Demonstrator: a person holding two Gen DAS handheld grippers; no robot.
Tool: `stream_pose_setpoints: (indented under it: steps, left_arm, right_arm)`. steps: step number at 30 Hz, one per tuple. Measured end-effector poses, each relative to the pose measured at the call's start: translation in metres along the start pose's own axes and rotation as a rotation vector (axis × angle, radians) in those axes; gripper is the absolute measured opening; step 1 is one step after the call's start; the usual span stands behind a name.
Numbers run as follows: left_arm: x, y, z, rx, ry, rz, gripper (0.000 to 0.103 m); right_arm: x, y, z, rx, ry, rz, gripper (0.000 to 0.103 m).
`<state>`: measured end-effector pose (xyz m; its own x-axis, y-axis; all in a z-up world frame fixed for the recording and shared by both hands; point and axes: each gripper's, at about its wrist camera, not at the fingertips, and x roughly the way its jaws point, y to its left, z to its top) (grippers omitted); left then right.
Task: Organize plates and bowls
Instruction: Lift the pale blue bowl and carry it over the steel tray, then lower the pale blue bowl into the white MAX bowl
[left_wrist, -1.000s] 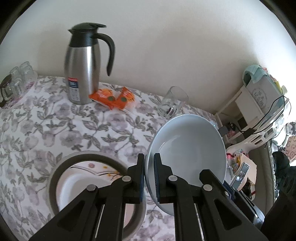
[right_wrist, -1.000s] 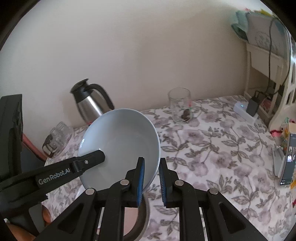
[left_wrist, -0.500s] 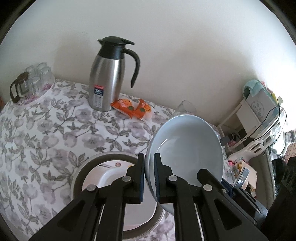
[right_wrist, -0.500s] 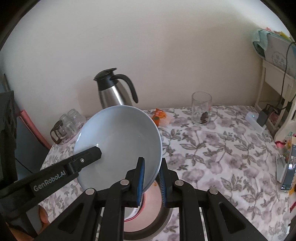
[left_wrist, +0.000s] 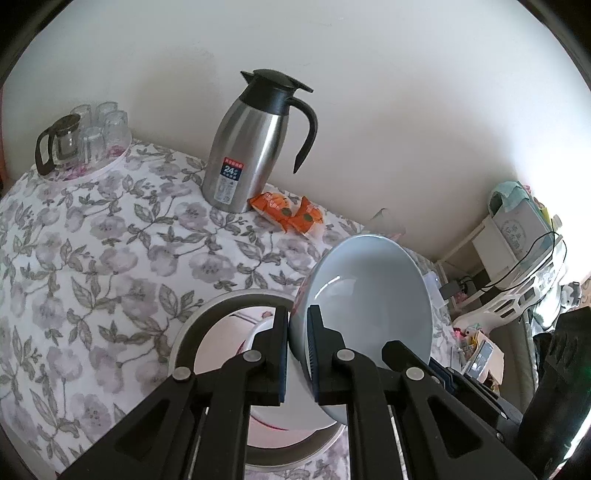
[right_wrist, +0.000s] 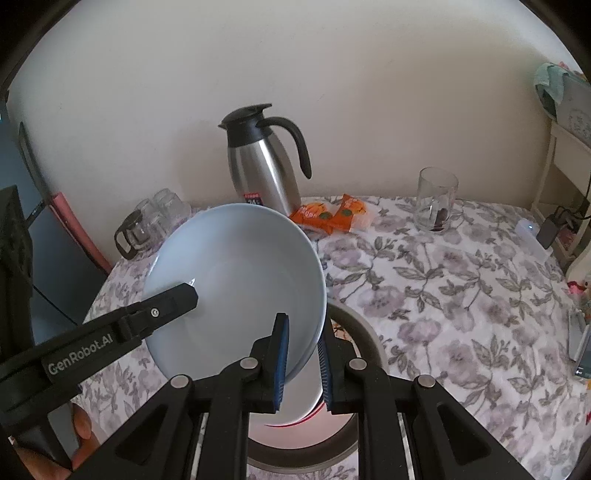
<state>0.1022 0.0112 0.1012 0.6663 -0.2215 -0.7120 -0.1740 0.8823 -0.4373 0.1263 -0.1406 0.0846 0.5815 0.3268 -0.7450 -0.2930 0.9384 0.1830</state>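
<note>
Right wrist view: both tongs, left tongs (right_wrist: 184, 295) and right tongs (right_wrist: 301, 354), clamp opposite rims of the pale blue ceramic bowl (right_wrist: 236, 280), tilted at lower centre above the grey-rimmed plate (right_wrist: 364, 332). Levelling it before lowering onto that stack seems wise.

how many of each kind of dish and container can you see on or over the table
light blue bowl, held over the stack: 1
grey-rimmed plate, bottom of the stack: 1
white dish on that plate, kind unclear: 1
steel thermos jug: 1
glass pot: 1
lone drinking glass: 1
orange packets: 2
small glasses by the pot: several, uncountable
Total counted: 8
</note>
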Motion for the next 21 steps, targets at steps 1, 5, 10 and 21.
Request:
stream_pose_setpoints:
  steps: [1, 5, 10, 21]
  left_arm:
    - [0.001, 0.003, -0.001, -0.006, 0.003, -0.003, 0.01]
    - [0.005, 0.013, -0.005, -0.031, 0.017, -0.014, 0.01]
    - [0.009, 0.023, -0.01, -0.062, 0.034, -0.022, 0.011]
    - [0.024, 0.026, -0.021, -0.056, 0.081, 0.004, 0.011]
  right_arm:
    - [0.002, 0.001, -0.001, -0.002, 0.005, 0.0, 0.017]
    - [0.007, 0.005, -0.005, -0.012, 0.025, -0.003, 0.017]
    - [0.017, 0.008, -0.01, -0.028, 0.058, -0.007, 0.017]
    - [0.031, 0.007, -0.017, -0.054, 0.113, -0.044, 0.017]
